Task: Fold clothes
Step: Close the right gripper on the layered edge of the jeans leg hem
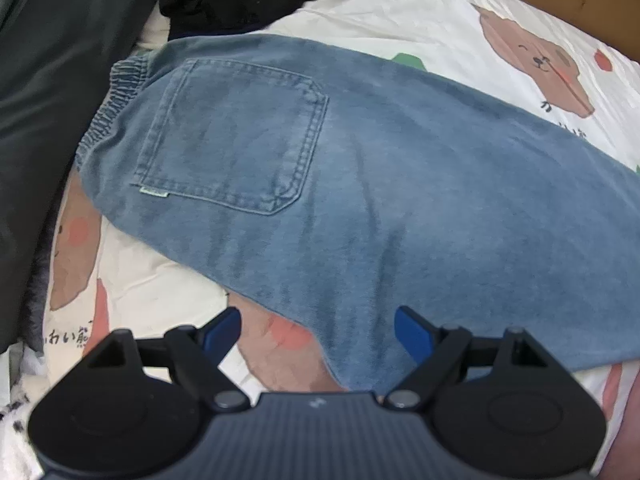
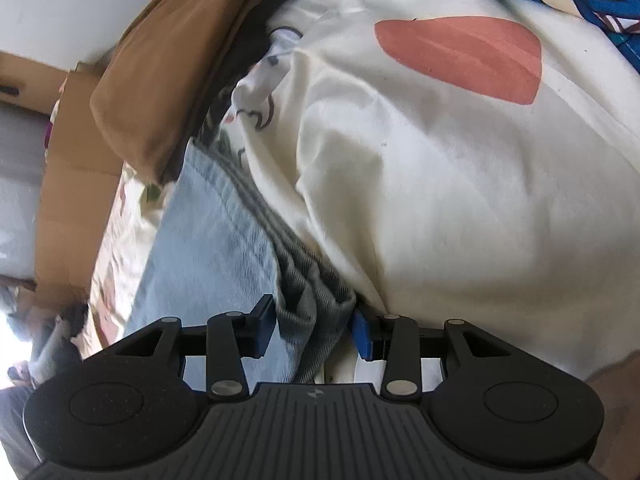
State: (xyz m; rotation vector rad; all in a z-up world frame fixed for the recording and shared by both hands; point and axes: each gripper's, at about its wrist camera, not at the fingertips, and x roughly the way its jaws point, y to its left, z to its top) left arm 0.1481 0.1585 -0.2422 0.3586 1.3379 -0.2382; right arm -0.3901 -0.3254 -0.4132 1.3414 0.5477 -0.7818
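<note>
The denim trousers [image 1: 360, 184] lie flat across the printed bed sheet [image 1: 460, 20], their hem bunched in the right hand-held gripper [image 2: 314, 330], apparently for folding, while the left hand-held gripper [image 1: 318, 330] hangs spread over their near edge.

Faded blue denim shorts [image 1: 360, 184] (lighter stitching around the pocket). Cream bed sheet [image 1: 420, 16] printed with brown bears and coral-red patches; tan cardboard box [image 2: 72, 168].

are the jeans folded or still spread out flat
Partly folded: the jeans lie doubled lengthwise, only one back pocket showing. The right gripper has bunched denim between its fingers.
</note>
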